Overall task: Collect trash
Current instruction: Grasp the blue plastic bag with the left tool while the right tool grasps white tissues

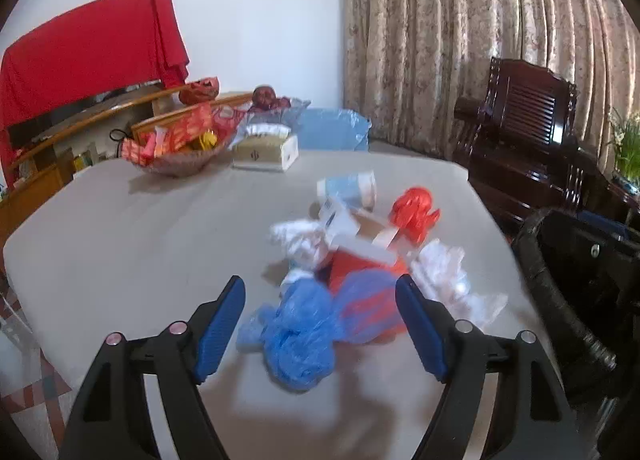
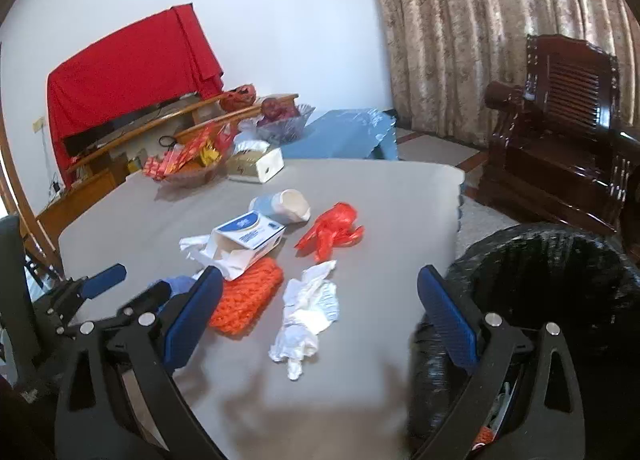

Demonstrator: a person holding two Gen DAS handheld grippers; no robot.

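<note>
In the left wrist view, our left gripper [image 1: 320, 292] is spread wide, holding nothing. Its fingers [image 1: 219, 330] have bumpy blue pads. Between them, low on the smooth grey table [image 1: 120, 228], lies a crinkly blue plastic bag [image 1: 296, 336]. It looks soft and puffy. Just behind it sits something orange-red [image 1: 356, 264], partly seen through the thin blue plastic. Near that we see scrunched white tissue [image 1: 300, 240], a white and blue cardboard box [image 1: 340, 216], a blue paper cup [image 1: 352, 188] on its side, and a shiny red plastic bag [image 1: 414, 216]. A round bin with a black liner [image 1: 560, 292] stands beside the table on the right.

In the right wrist view, our right gripper [image 2: 320, 288] is wide open too, with nothing in it. A wrinkled white tissue [image 2: 306, 316] lies on the table between its fingers. To the left is a knobbly orange knitted piece [image 2: 248, 296]. The box [image 2: 248, 238] lies flat and open at one end. The cup [image 2: 286, 206] is round and tipped over. The bin's black liner [image 2: 540, 280] looks shiny and crumpled.
</note>
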